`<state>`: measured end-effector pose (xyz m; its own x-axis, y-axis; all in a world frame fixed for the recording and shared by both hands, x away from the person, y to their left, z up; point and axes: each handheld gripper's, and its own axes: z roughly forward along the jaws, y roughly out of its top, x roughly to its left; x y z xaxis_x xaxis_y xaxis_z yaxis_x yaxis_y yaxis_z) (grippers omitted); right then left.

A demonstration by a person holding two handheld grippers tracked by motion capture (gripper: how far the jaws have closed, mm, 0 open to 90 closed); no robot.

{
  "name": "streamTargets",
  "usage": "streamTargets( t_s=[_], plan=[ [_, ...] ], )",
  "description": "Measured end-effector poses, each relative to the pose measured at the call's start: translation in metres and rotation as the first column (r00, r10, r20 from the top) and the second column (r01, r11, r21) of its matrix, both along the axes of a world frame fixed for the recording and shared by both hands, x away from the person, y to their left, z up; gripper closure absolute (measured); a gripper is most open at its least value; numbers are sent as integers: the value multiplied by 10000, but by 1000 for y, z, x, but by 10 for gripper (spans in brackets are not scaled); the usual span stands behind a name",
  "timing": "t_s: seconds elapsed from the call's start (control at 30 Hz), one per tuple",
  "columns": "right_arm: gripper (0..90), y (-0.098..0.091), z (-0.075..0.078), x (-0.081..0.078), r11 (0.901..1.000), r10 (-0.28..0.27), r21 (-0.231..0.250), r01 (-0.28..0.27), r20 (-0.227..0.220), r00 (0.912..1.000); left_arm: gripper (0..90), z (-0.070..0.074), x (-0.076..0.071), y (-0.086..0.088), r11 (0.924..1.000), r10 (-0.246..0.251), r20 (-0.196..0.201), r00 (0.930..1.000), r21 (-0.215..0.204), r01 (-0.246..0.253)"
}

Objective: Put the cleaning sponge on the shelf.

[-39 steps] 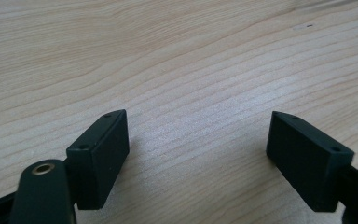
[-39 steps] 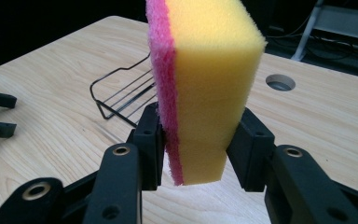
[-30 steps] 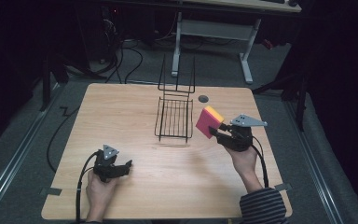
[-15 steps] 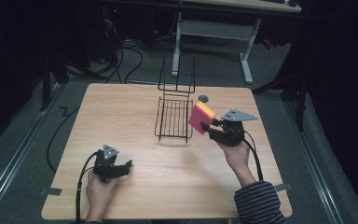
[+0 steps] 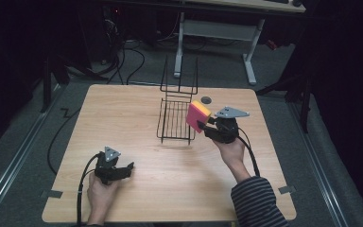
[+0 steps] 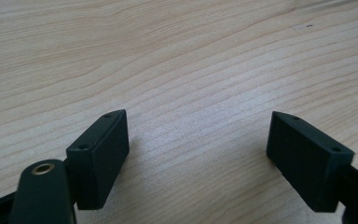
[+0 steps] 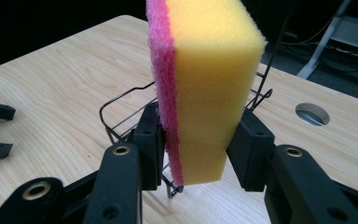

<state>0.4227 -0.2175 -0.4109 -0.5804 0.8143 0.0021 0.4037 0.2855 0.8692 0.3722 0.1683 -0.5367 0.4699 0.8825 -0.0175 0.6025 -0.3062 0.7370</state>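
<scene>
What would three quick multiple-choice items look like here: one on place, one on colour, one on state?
1. Where is the sponge?
A. flat on the table
B. held up beside the wire basket
C. on the floor

2. What colours is the sponge?
A. yellow and pink
B. green and white
C. all blue

3. How do the left tool's jaws stand?
A. shut on a cloth
B. shut on the sponge
C. open, nothing between them

Key: 1 B, the right tool holds it up at the basket's right side; 2 A, a yellow block with a pink layer; 3 C, bare table shows between the jaws.
</scene>
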Motion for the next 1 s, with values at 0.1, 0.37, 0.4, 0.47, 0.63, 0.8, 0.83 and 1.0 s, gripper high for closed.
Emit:
streamTargets(
  t_s=[0.1,0.37,0.4,0.47,0.63,0.8,0.83,1.0],
  plan=[
    [603,4,-2,5,10000,-5,-22,5,-41,10000,215,0,0,0,10000,-18,-5,10000,16,18],
    [602,20,-13,20,9998,-14,-193,7,-361,9993,215,0,0,0,10000,-49,-6,10000,26,49],
    [602,22,-15,22,9999,22,-146,-28,-408,9992,215,0,0,0,10000,-55,-6,10000,25,56],
    [601,26,-18,26,9998,77,-152,-84,-447,9990,215,0,0,0,10000,-55,-6,10000,19,55],
    [600,35,-25,35,9996,96,-268,-113,-625,9980,215,0,0,0,10000,-64,-5,10000,17,64],
    [600,42,-31,43,9997,82,-217,-99,-797,9968,215,0,0,0,10000,-63,-5,10000,15,63],
    [600,43,-31,43,9996,48,-284,-72,-842,9964,215,0,0,0,10000,-64,-7,10000,17,64],
    [600,48,-37,48,9990,12,-438,-51,-892,9960,215,0,0,0,10000,-65,-5,10000,15,65]
  ],
)
